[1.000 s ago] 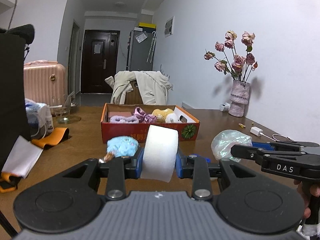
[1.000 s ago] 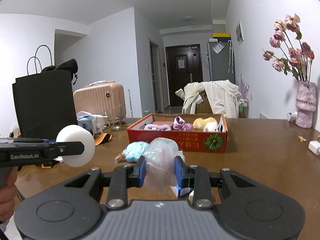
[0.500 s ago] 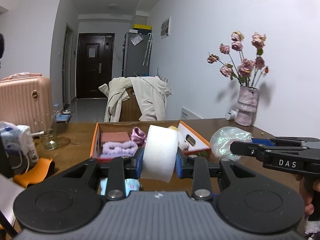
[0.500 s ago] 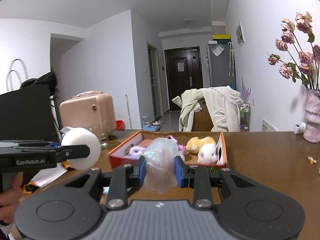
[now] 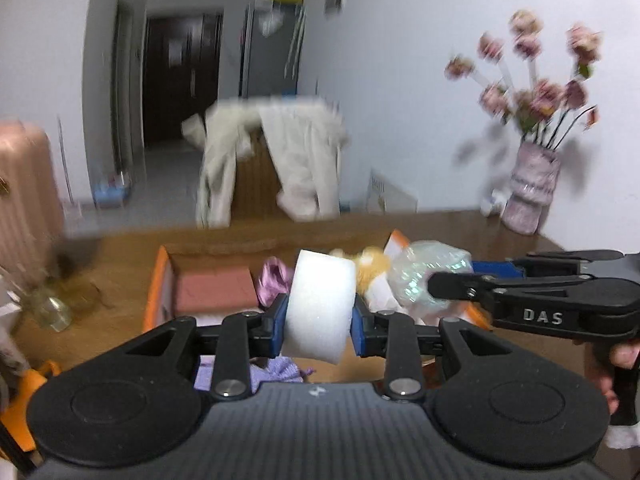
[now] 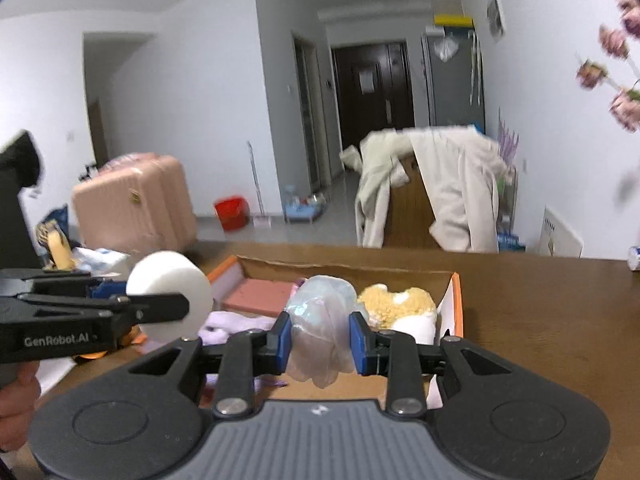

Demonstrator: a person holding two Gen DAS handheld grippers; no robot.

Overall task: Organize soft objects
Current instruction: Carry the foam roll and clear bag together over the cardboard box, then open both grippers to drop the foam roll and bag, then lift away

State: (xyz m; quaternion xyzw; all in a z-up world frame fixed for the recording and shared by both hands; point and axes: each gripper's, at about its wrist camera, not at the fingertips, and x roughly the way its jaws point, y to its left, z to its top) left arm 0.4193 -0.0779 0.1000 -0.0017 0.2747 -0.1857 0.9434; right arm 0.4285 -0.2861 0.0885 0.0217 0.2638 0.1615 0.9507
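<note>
My left gripper [image 5: 319,330] is shut on a white foam roll [image 5: 320,304] and holds it over the orange cardboard box [image 5: 154,296]. My right gripper [image 6: 319,344] is shut on a crumpled iridescent plastic bag [image 6: 322,328], held over the same box [image 6: 456,304]. In the left wrist view the bag [image 5: 428,276] sits at the right gripper's tips. The foam roll [image 6: 170,300] shows left in the right wrist view. Inside the box lie a pink pad [image 6: 260,298], a yellow plush [image 6: 396,302], lilac items [image 6: 232,326] and a purple scrunchie [image 5: 274,280].
A vase of pink flowers [image 5: 530,196] stands at the table's far right. A chair draped with a cream coat [image 6: 432,188] is behind the table. A pink suitcase [image 6: 132,204] and a glass [image 5: 50,310] are to the left.
Both grippers moved forward and higher with their loads; they now hang over the box, which I see from above. The blue plush on the table has dropped out of view.
</note>
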